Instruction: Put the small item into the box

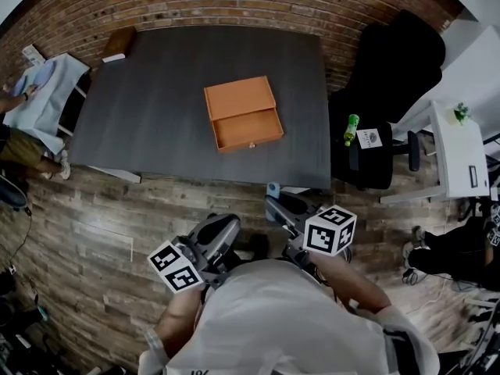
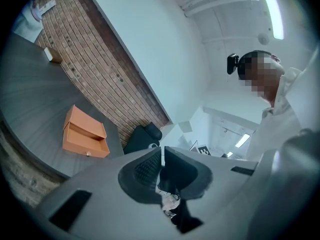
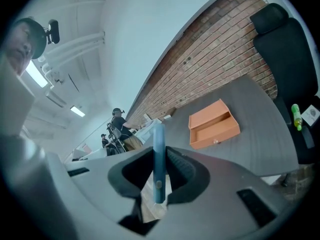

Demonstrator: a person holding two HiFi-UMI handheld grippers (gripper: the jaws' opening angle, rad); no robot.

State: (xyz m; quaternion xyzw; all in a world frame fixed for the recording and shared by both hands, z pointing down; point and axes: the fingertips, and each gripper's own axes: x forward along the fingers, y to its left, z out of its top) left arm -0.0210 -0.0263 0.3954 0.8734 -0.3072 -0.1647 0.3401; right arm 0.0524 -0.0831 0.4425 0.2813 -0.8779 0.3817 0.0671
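An orange box [image 1: 244,114] with its drawer pulled open lies near the middle of the dark grey table [image 1: 156,108]; it also shows as the box [image 2: 82,136] and the box [image 3: 214,124]. Both grippers are held over the wooden floor, short of the table's near edge. My right gripper [image 3: 159,159] is shut on a slim blue stick-like item [image 3: 159,149] that stands upright between its pads. In the head view the right gripper [image 1: 276,203] shows the blue item [image 1: 273,187] at its tip. My left gripper [image 2: 162,154] is shut with nothing between its jaws, and the left gripper [image 1: 225,229] sits level beside the right.
A black office chair [image 1: 391,92] stands at the table's right end with a green bottle [image 1: 351,129] on it. A white desk [image 1: 457,151] is further right. A brown object [image 1: 119,44] sits on the far left corner. A seated person [image 1: 16,131] is at the left.
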